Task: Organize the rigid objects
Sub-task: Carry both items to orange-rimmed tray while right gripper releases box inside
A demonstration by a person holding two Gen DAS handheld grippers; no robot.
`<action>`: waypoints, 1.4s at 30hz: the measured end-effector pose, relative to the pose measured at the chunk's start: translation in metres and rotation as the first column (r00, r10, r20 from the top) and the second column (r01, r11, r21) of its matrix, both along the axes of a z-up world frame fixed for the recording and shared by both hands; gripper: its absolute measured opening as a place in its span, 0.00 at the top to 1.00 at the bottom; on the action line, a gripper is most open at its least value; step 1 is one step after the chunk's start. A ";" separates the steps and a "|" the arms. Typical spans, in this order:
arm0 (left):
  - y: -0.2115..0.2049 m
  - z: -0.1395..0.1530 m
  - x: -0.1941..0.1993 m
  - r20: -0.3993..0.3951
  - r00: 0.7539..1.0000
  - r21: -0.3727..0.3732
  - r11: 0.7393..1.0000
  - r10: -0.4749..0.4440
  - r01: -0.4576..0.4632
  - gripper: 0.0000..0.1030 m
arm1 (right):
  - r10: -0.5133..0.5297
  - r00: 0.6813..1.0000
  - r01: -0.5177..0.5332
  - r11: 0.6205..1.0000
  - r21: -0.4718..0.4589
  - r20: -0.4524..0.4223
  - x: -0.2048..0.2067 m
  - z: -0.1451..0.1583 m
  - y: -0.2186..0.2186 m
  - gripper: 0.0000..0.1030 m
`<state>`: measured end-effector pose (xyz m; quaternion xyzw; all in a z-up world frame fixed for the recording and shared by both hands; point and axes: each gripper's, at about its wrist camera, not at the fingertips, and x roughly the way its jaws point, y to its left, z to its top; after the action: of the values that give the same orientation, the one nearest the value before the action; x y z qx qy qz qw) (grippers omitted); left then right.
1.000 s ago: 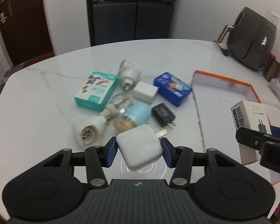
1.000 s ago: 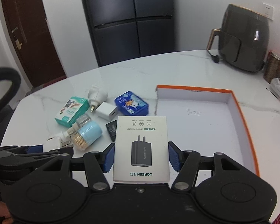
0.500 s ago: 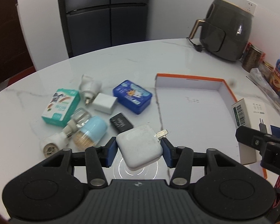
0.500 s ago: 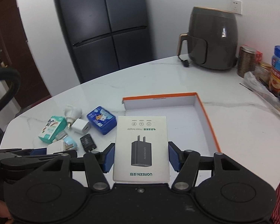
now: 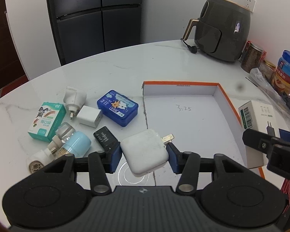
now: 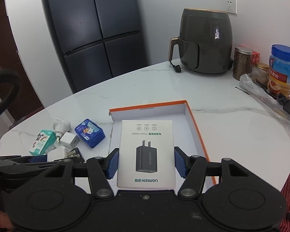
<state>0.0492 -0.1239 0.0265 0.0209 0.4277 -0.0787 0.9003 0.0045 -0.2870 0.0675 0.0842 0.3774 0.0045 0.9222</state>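
Observation:
My left gripper (image 5: pixel 143 157) is shut on a white square power adapter (image 5: pixel 144 151) with metal prongs pointing right, held just above the table at the left edge of the orange-rimmed shallow box (image 5: pixel 227 98). My right gripper (image 6: pixel 145 161) is shut on a white UGREEN charger box (image 6: pixel 146 152), held over the same orange-rimmed box (image 6: pixel 194 123). The charger box also shows at the right of the left wrist view (image 5: pixel 258 119). The adapter shows in the right wrist view (image 6: pixel 57 153).
Left of the box lie a blue tin (image 5: pixel 117 110), a small white cube charger (image 5: pixel 89 116), a teal carton (image 5: pixel 47 120), a black charger (image 5: pixel 104 138), a light-blue toothpick jar (image 5: pixel 76 145) and white plugs (image 5: pixel 74 98). An air fryer (image 5: pixel 222 31) and jars (image 5: pixel 286 71) stand at the back right.
Both grippers have swung to the right with their loads, so the orange-rimmed box now lies in front of them. Both grips are unchanged.

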 end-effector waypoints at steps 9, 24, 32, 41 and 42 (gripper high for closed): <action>-0.010 -0.002 0.010 -0.007 1.000 0.002 1.000 -0.005 0.005 0.51 | 0.003 1.000 -0.003 1.000 -0.002 -0.001 0.016 -0.003 -0.008 0.32; -0.030 -0.011 0.040 -0.028 1.000 -0.015 1.000 -0.001 0.000 0.51 | 0.015 1.000 -0.015 1.000 -0.025 -0.027 0.054 -0.018 -0.022 0.32; -0.051 -0.018 0.062 -0.030 1.000 -0.012 1.000 -0.008 0.007 0.51 | 0.009 0.999 -0.012 0.999 -0.046 -0.050 0.085 -0.032 -0.041 0.32; -0.071 -0.025 0.090 -0.032 0.999 -0.006 1.000 0.001 -0.002 0.51 | 0.026 0.996 -0.031 0.998 -0.052 -0.081 0.122 -0.046 -0.059 0.32; -0.072 -0.026 0.093 -0.031 0.999 -0.003 1.000 0.004 -0.004 0.51 | 0.027 0.996 -0.031 0.998 -0.051 -0.086 0.126 -0.048 -0.060 0.32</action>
<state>0.1420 -0.1960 0.0007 0.0175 0.4417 -0.0780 0.8936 0.1302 -0.3473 0.0194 0.0549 0.4177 0.0044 0.9069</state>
